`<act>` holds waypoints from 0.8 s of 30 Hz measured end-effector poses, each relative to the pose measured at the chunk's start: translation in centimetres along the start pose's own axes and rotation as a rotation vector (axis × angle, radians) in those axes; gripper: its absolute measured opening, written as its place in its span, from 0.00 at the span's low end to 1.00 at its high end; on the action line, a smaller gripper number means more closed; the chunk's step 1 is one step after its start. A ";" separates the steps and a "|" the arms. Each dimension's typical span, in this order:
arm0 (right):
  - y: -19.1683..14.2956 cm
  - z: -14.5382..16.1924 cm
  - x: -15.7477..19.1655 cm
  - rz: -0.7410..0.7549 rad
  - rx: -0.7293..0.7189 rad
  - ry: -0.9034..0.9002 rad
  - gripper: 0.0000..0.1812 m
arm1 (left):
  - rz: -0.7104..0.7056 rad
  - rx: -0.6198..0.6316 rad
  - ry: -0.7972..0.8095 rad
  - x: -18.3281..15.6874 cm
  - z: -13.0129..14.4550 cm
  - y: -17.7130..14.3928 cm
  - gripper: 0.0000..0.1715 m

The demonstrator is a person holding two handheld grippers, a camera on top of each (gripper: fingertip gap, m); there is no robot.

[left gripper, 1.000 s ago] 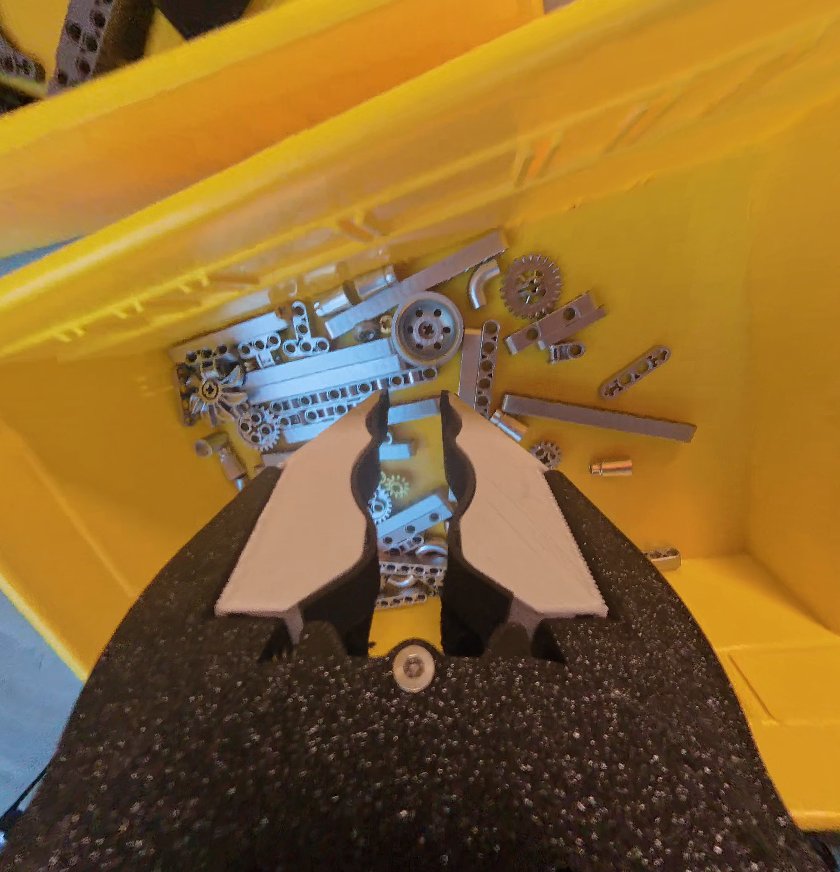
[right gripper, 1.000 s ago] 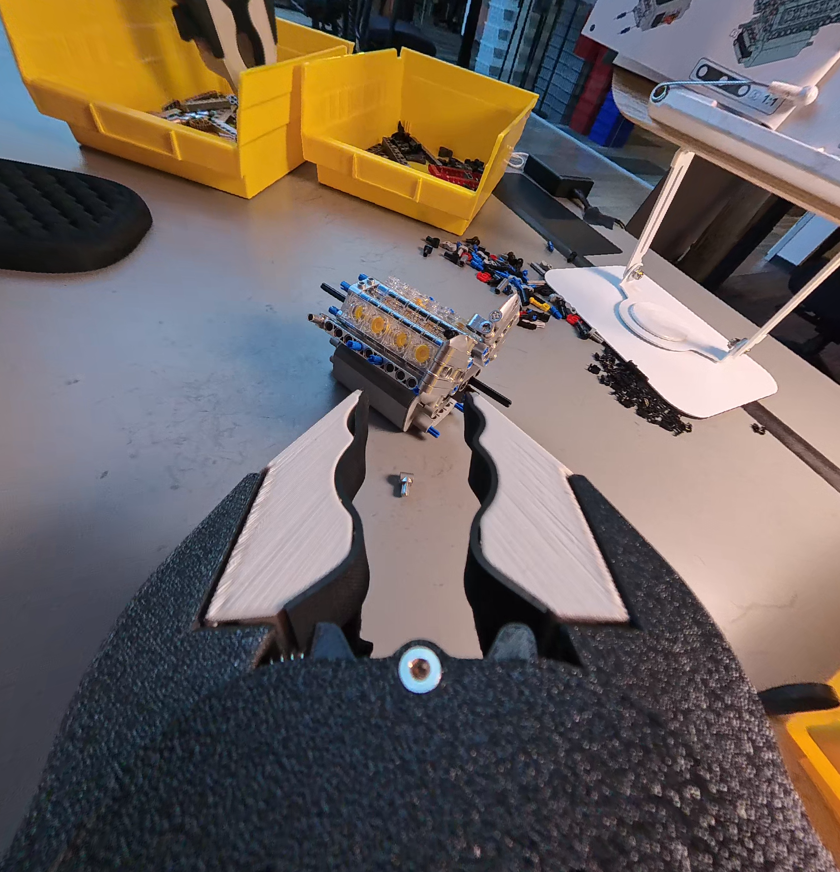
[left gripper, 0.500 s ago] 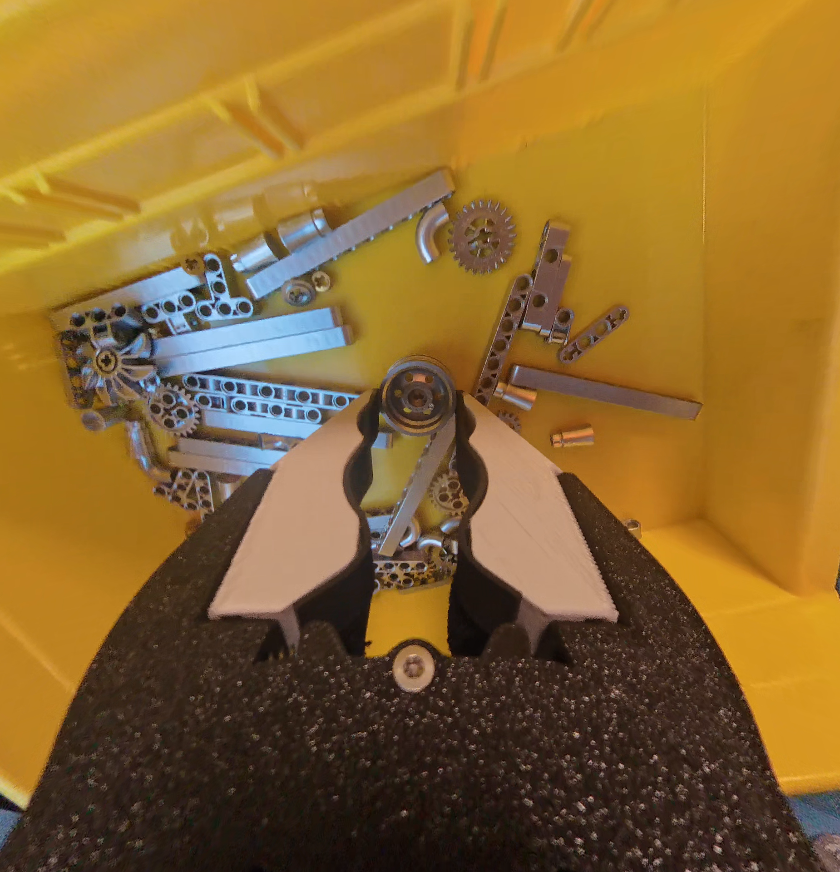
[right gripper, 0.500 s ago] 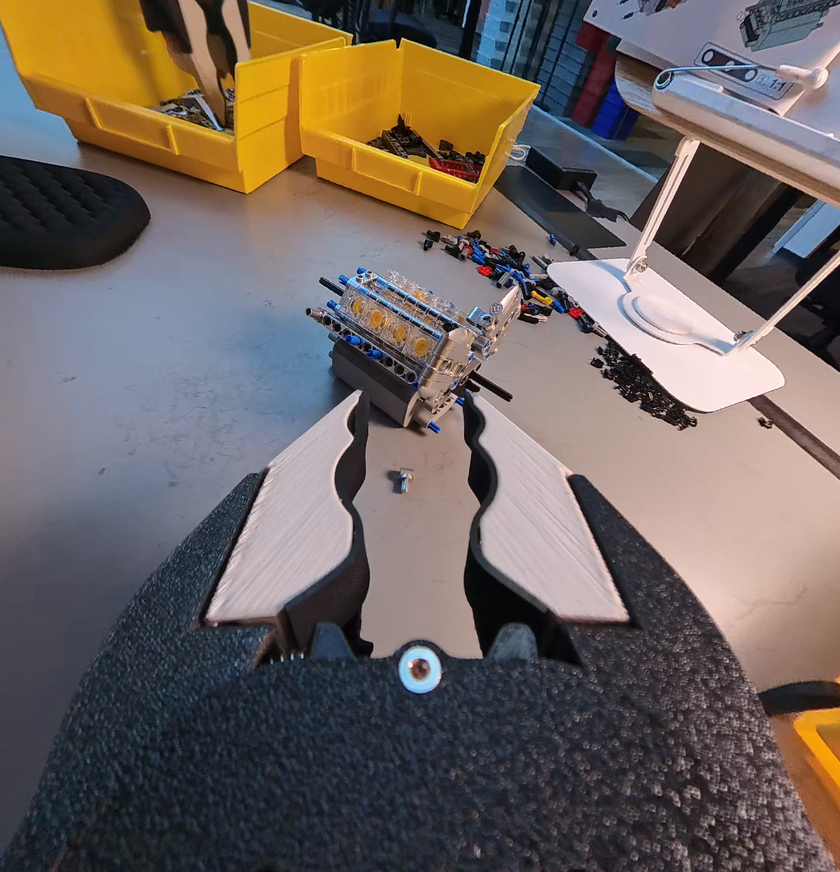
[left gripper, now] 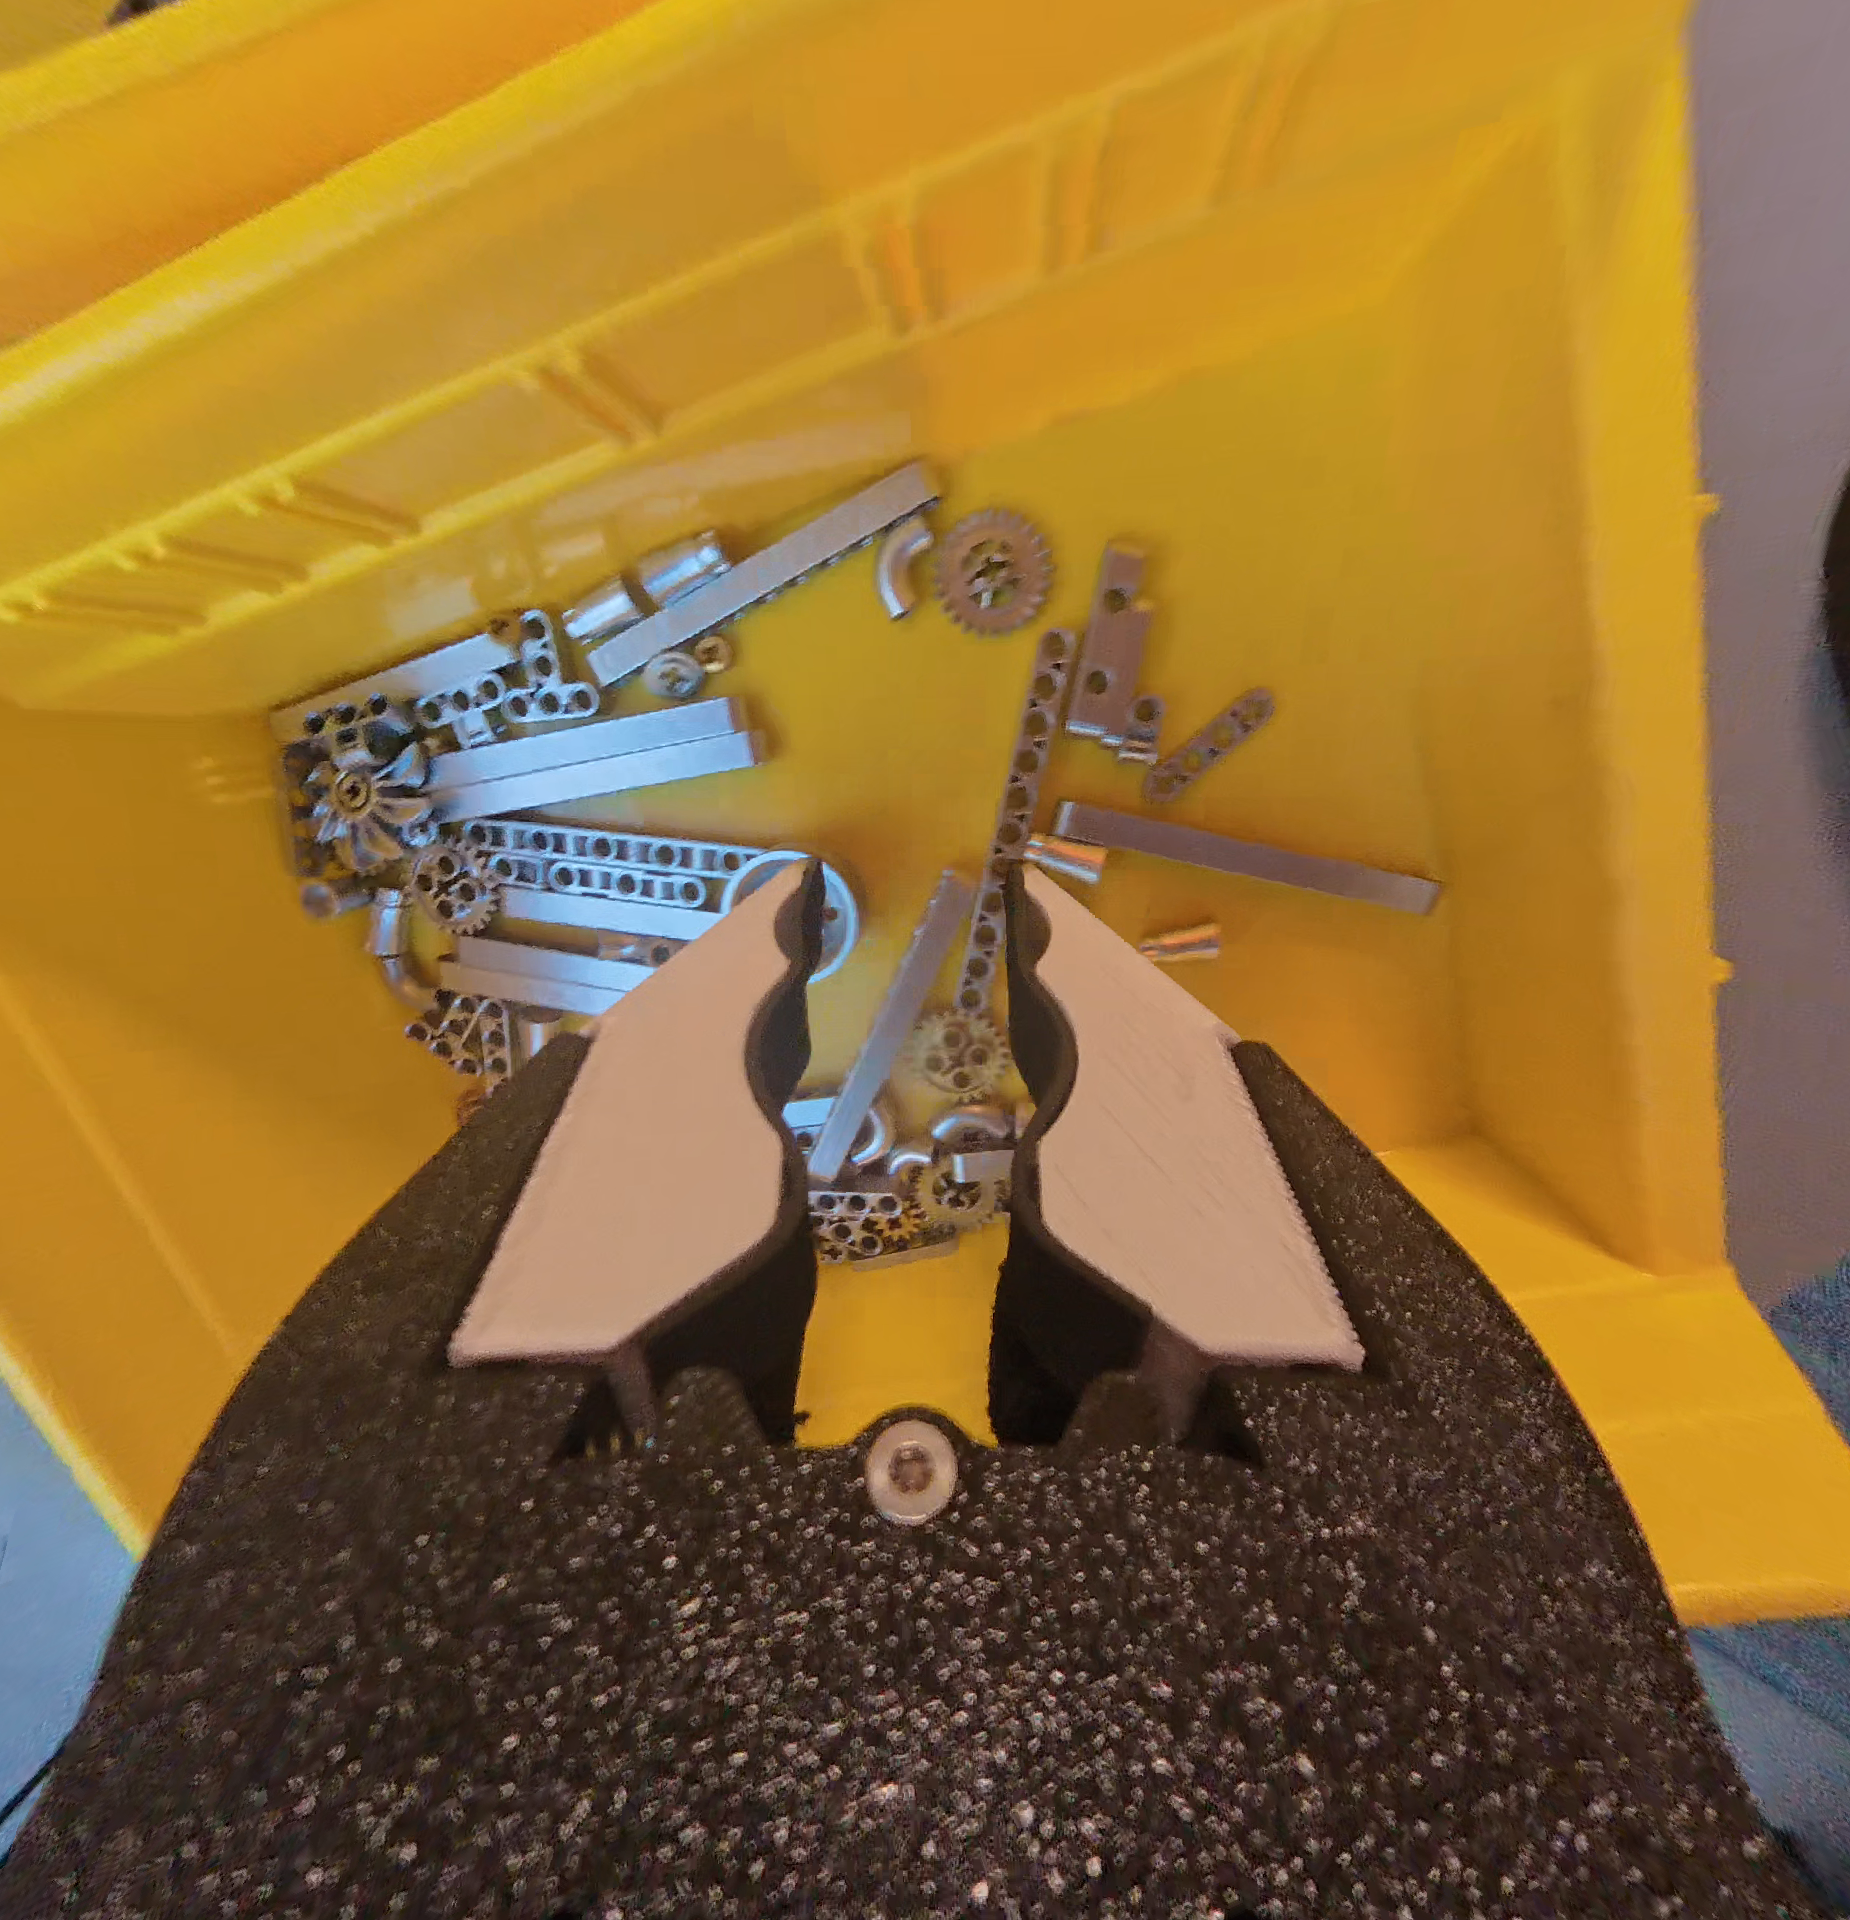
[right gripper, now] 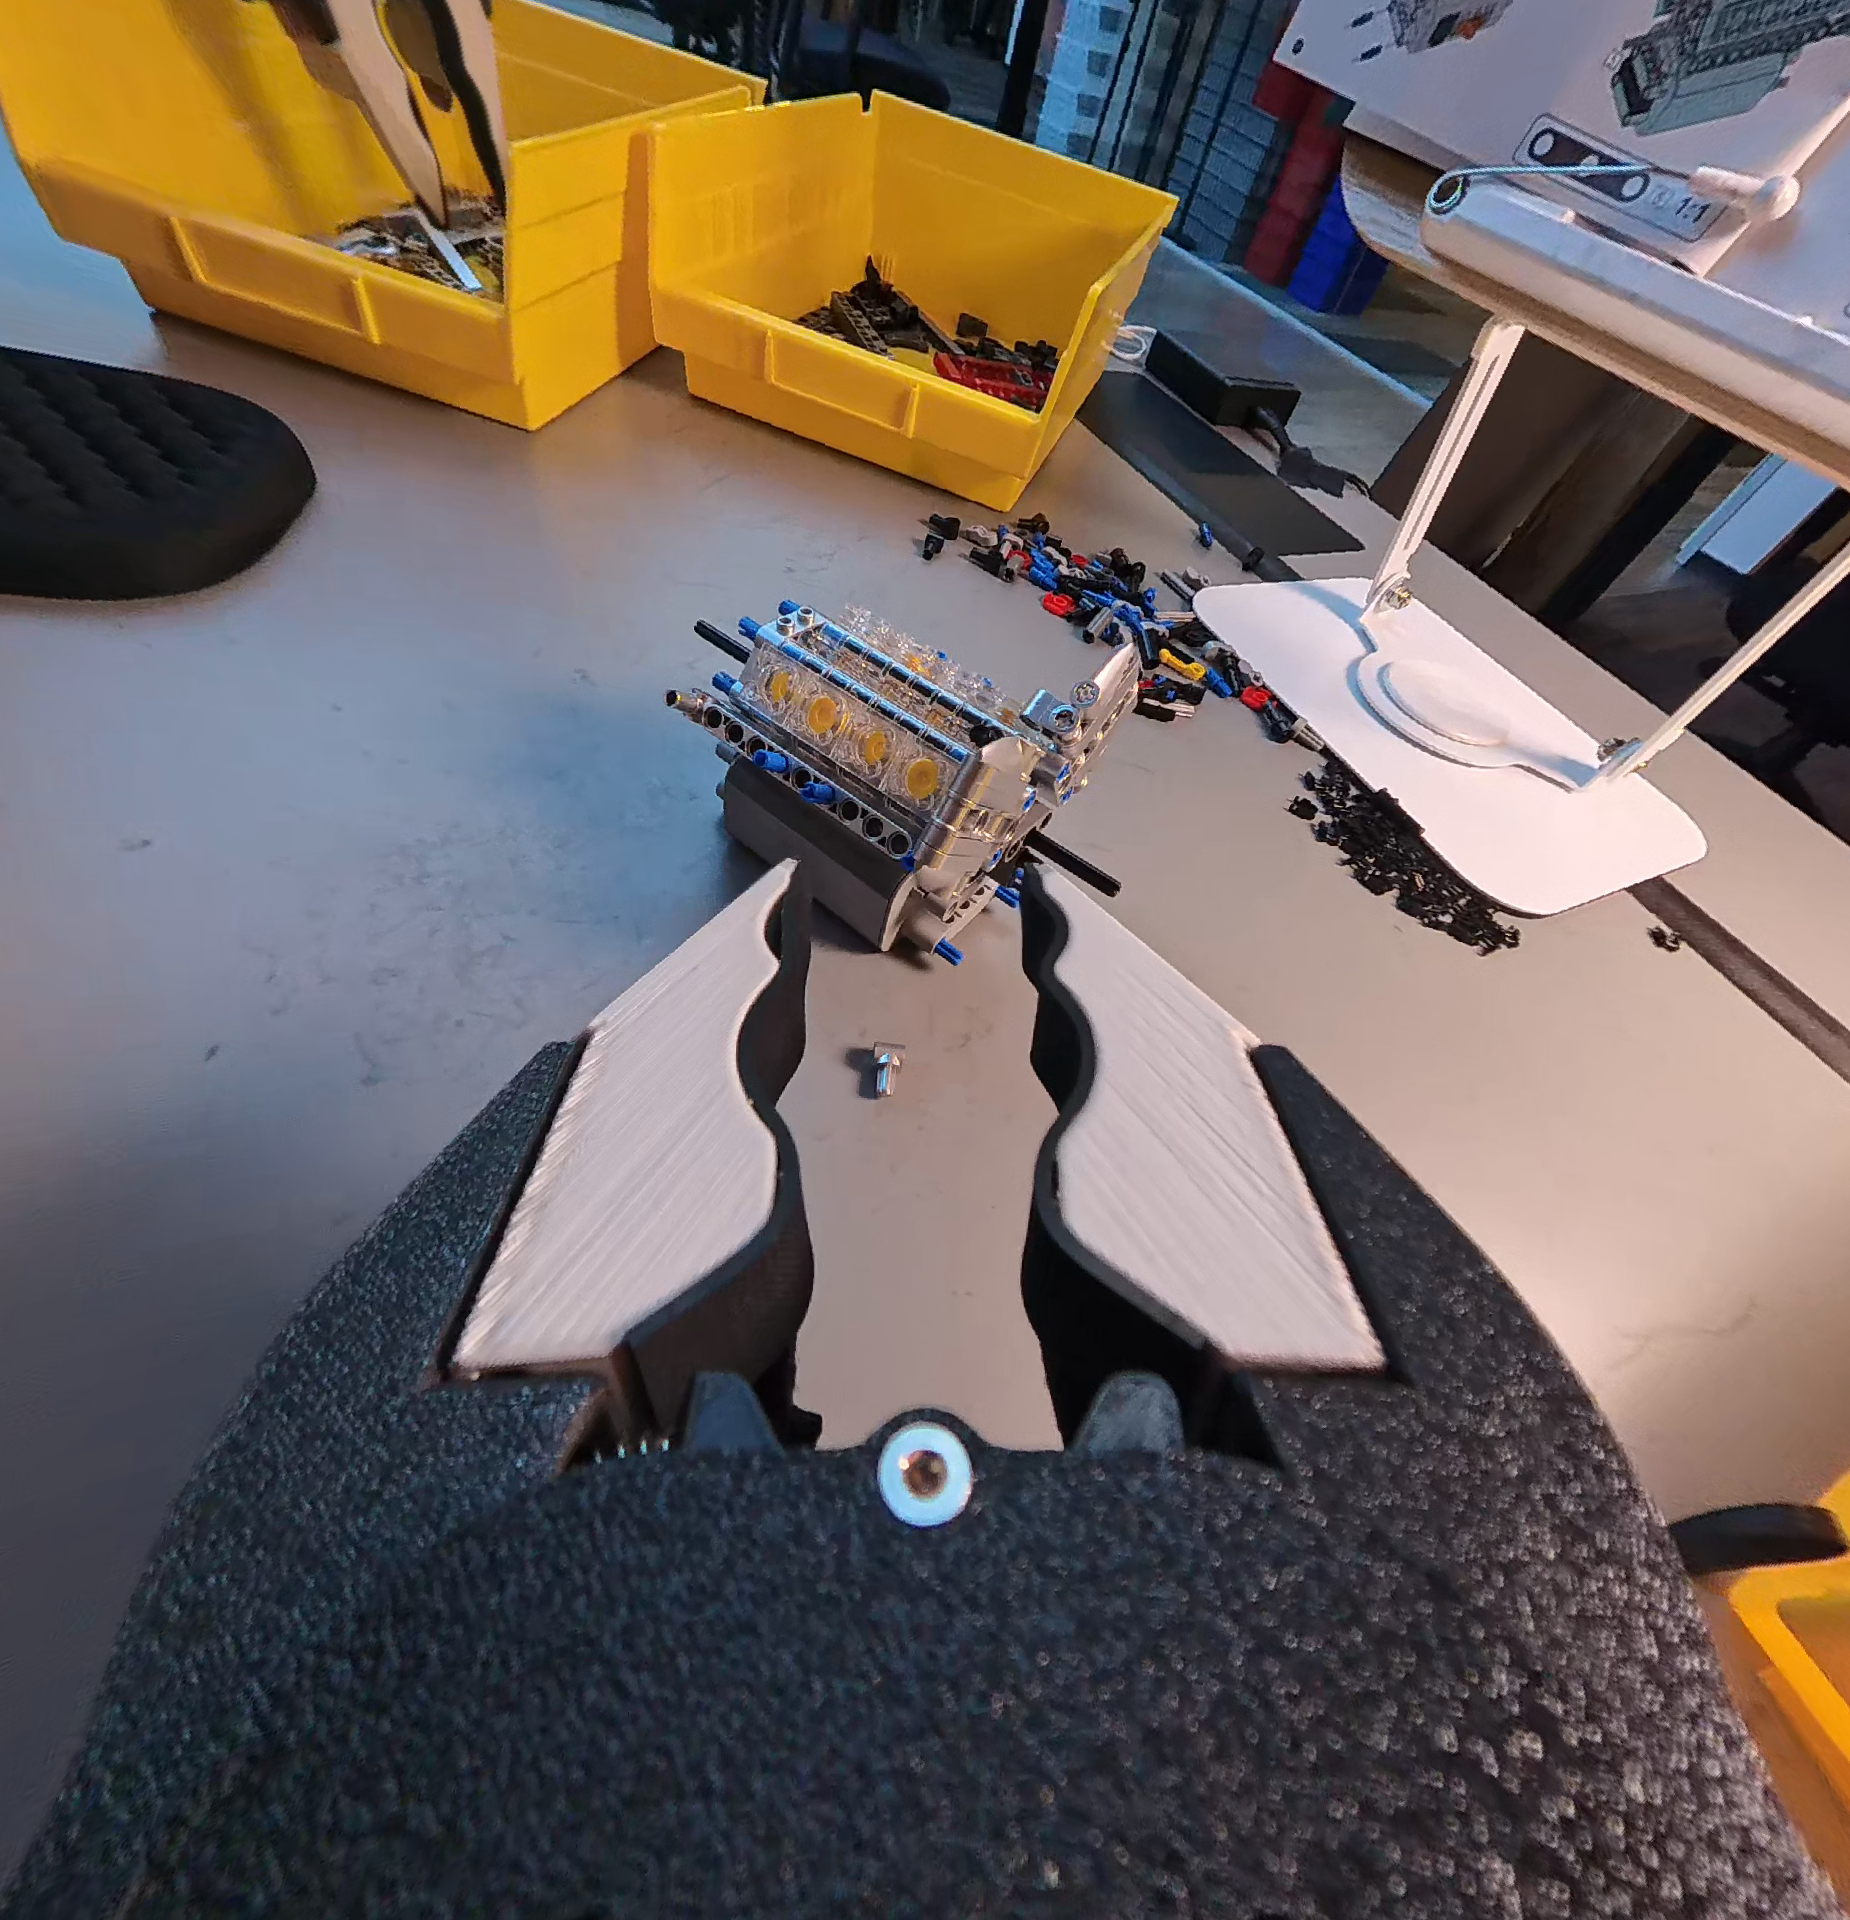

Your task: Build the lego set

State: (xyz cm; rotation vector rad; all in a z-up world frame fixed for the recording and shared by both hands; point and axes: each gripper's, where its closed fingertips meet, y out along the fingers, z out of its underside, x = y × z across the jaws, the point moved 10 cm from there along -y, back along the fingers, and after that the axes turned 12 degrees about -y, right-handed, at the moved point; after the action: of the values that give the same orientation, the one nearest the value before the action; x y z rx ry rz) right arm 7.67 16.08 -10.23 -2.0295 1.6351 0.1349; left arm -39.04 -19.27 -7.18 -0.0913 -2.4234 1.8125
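We have the left gripper (left gripper: 913,883) reaching down into a yellow bin (left gripper: 1523,623), jaws apart and nothing between them. Its left fingertip sits over the edge of a grey wheel (left gripper: 836,920); whether it touches we cannot tell. Its right fingertip is just beside a long perforated beam (left gripper: 1016,810). A smooth grey bar (left gripper: 900,1029) lies slanted in the gap between the fingers, on the bin floor. To the left is a heap of grey beams with a fan-shaped piece (left gripper: 355,800), and at the far side a gear (left gripper: 988,571). The bin's walls rise close on the far side and the right, so the room around the fingers is tight.

Our right gripper (right gripper: 910,873) hangs over the grey table (right gripper: 381,831), also spread and empty. A small grey pin (right gripper: 882,1068) lies on the table between its fingers, apart from both. Just beyond the tips stands a brick-built engine model (right gripper: 890,758). Farther off we see a second yellow bin (right gripper: 1004,187) with dark and red parts, and right of the model a scatter of small coloured pins (right gripper: 1108,603) and the white base of a stand (right gripper: 1472,790). A black pad (right gripper: 100,468) lies at the far left
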 end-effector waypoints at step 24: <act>0.3 0.2 0.1 -0.004 0.021 0.000 0.22 | 0.030 0.090 0.046 -0.2 -0.1 2.5 0.14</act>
State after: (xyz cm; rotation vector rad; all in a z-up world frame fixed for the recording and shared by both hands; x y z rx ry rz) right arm 7.48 16.10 -10.56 -2.0166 1.6259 0.1164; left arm -38.86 -18.51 -9.58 -0.1607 -2.3178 1.9078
